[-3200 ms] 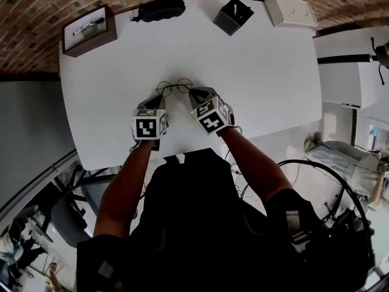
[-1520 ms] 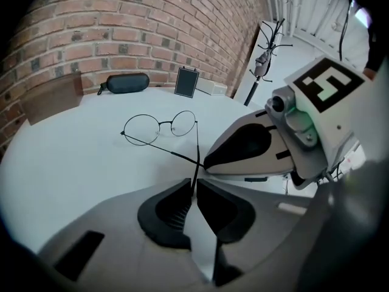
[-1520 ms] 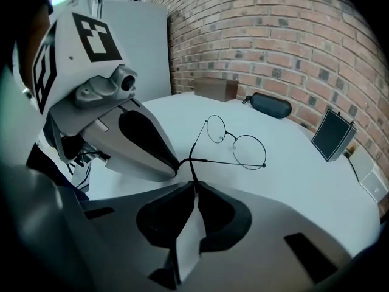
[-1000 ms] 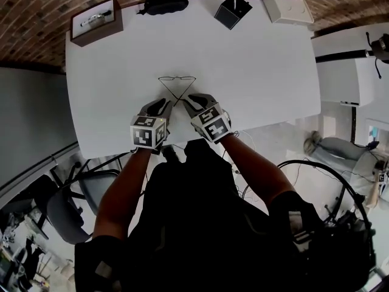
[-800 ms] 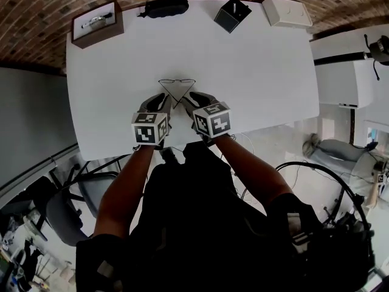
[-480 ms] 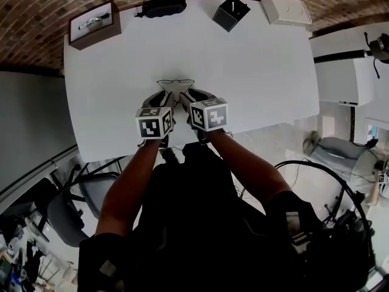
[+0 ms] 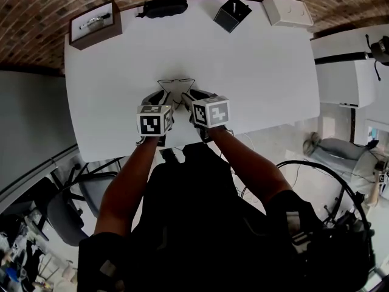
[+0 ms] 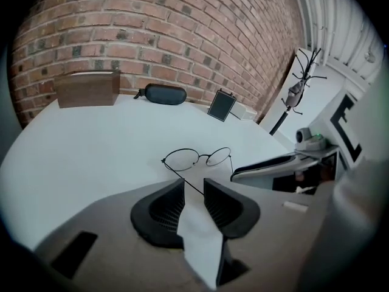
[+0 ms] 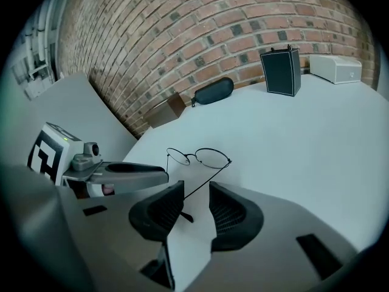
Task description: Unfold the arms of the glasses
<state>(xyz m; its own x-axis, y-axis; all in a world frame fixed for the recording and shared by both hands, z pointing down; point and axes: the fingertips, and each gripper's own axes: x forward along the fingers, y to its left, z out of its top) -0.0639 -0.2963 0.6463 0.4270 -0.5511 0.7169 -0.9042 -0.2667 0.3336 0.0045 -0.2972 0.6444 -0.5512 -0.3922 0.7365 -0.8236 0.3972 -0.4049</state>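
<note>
Glasses [image 7: 176, 81], round and wire-framed, lie at twelve o'clock of left gripper [image 8: 193, 184] and right gripper [image 9: 196, 187], narrowly spread fingers [image 8: 165, 205] each straddling one temple arm [image 9: 208, 179].

Glasses [image 7: 176, 83] mid table [image 7: 261, 66], arms btwn jaws of L gripper [image 7: 160, 97], R gripper [image 7: 192, 96]; case [image 7: 161, 8] behind

Left hand-held gripper [image 7: 160, 95]: held low and pointed away from the body. Its jaws stand a narrow gap apart, and one thin arm of the glasses [image 8: 197, 159] runs into that gap.
Right hand-held gripper [image 7: 187, 96]: just beside the left one and angled inward toward it. Its jaws are also narrowly parted, with the tip of the other glasses arm lying between them.
Left marker cube [image 7: 154, 121]: sits close alongside the right marker cube [image 7: 211, 112].
Left forearm [image 7: 130, 175]: bare, reaching forward from the torso.
Right forearm [image 7: 243, 163]: bare, converging on the left one at the grippers.
</note>
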